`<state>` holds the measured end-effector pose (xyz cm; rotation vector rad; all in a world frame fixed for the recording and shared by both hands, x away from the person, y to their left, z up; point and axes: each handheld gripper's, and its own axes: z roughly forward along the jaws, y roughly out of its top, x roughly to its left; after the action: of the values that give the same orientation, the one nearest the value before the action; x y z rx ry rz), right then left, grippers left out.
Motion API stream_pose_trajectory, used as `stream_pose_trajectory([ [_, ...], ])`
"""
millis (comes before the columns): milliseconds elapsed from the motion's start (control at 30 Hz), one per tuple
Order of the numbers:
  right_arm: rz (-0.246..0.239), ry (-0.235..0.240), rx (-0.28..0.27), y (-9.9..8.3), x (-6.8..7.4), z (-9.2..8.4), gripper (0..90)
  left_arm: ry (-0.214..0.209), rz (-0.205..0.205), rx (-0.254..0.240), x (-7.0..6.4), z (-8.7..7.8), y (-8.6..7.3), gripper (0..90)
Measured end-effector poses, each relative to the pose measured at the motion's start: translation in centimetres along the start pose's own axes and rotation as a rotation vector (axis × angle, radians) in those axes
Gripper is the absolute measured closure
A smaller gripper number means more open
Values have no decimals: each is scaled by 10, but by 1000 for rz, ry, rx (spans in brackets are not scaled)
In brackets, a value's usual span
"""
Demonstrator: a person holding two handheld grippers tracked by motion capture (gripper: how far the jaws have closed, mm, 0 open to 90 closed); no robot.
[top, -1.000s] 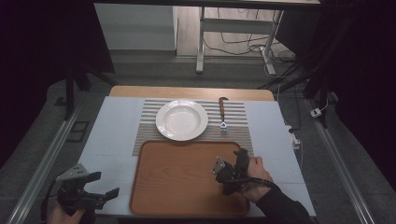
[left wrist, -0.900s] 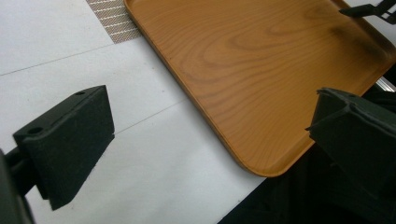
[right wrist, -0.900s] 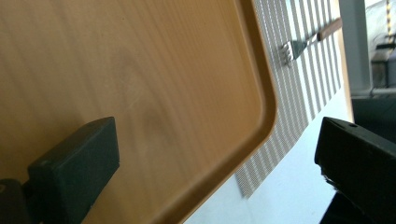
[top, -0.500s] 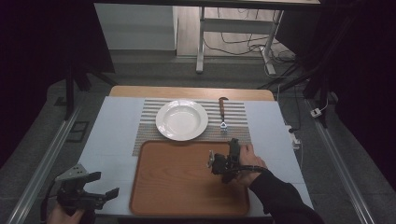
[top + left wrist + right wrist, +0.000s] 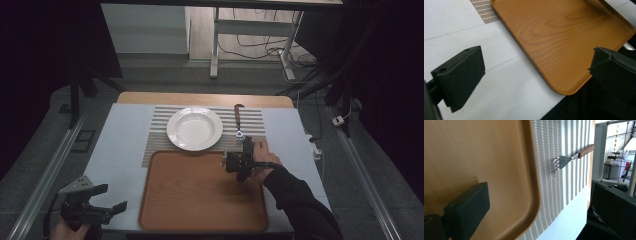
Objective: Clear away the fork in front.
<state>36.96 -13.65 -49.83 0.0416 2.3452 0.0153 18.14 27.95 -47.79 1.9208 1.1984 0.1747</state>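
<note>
A fork (image 5: 238, 121) with a wooden handle lies on the striped placemat (image 5: 160, 142), to the right of a white plate (image 5: 195, 129). Its tines point toward the wooden tray (image 5: 200, 195). My right gripper (image 5: 239, 152) hovers open over the tray's far right corner, just short of the tines. In the right gripper view the fork (image 5: 564, 160) lies ahead on the placemat (image 5: 564, 192), past the tray's rim (image 5: 534, 182), with nothing between the jaws of the right gripper (image 5: 540, 188). My left gripper (image 5: 112, 198) is open and empty at the table's near left corner.
In the left gripper view, the left gripper (image 5: 536, 57) frames the tray's near corner (image 5: 564, 90) and the pale table surface (image 5: 474, 30). A wooden strip (image 5: 205, 98) runs along the table's far edge. Metal rails (image 5: 45, 175) flank the table.
My right gripper has moved away from the person, from over the tray's right side to its far right corner, closer to the fork. The left gripper has stayed put.
</note>
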Motion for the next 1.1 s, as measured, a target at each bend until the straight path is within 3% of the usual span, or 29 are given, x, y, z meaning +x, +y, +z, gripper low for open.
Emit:
stream_pose_trajectory([
  [33, 0, 24, 9, 1, -3, 1, 32, -1, 0, 0, 0, 0, 0, 0],
  [100, -9, -1, 16, 2, -7, 2, 37, -1, 1, 0, 0, 0, 0, 0],
  [133, -4, 39, 6, 2, -11, 5, 37, -1, 1, 0, 0, 0, 0, 0],
  [167, 0, 2, 9, 2, -11, 6, 37, -1, 1, 1, 0, 0, 0, 0],
  [467, 0, 0, 25, 5, -29, 18, 43, -3, -3, 0, 0, 0, 0, 0],
  [500, 5, 48, 14, 6, -32, 20, 46, -3, -3, -1, 0, 0, 0, 0],
  [533, 1, -3, 28, 6, -32, 20, 47, -3, -3, -1, 0, 0, 0, 0],
  [667, -4, -11, 35, 8, -37, 23, 59, -4, -3, 1, 0, 0, 0, 0],
  [867, 0, -22, 48, 9, -46, 30, 204, -4, -3, 0, 0, 0, 0, 0],
  [1000, 1, 2, 37, 8, -46, 37, 315, -4, -3, 0, 0, 0, 0, 0],
  [1100, -1, 22, 59, 9, -47, 41, 389, -5, -3, 1, 0, 0, 0, 0],
])
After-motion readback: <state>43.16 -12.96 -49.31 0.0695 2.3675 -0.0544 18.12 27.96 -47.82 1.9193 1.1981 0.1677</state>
